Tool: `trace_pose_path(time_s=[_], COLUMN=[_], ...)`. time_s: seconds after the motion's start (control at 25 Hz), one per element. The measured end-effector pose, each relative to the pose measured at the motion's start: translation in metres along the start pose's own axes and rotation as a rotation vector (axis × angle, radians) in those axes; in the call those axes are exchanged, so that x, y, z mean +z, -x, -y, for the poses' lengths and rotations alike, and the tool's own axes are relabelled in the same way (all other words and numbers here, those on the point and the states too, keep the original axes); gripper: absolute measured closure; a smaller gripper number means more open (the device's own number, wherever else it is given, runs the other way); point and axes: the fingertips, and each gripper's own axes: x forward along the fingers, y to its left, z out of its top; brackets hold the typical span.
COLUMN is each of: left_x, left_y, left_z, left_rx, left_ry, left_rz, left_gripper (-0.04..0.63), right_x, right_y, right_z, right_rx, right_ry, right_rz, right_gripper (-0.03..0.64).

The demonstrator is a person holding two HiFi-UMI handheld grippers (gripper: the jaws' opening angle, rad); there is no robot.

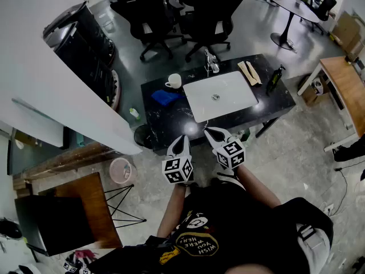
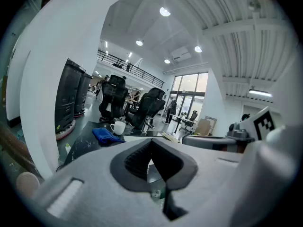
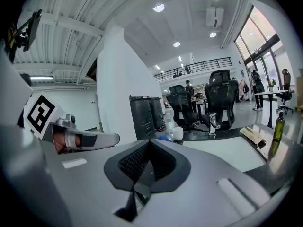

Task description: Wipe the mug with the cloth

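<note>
Head view: my left gripper and right gripper hang off the table's near edge; the mug and cloth sit at its far-left end.

Left gripper view: jaws pressed together, empty.

Right gripper view: likewise.

I judge wiping unstarted; next, spread one gripper and reach for the cloth.

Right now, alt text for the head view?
A person holds the left gripper and right gripper, both shut and empty, side by side before a black counter. On it, a white mug stands beside a blue cloth, left of a white sink.
</note>
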Motion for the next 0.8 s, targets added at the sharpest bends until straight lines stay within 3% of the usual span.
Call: trace_pose_path(time_s=[0.8], left_x=[0.000], left_y=[0.002], left_z=[-0.018], left_rx=[0.012], left_ry=[0.008], left_rz=[0.000], left_gripper=[0.591], right_x=[0.001], right_y=[-0.013], right_z=[-0.003], right_rx=[-0.001], right_ry=[-0.020], right_rz=[0.026], right_gripper=[0.615])
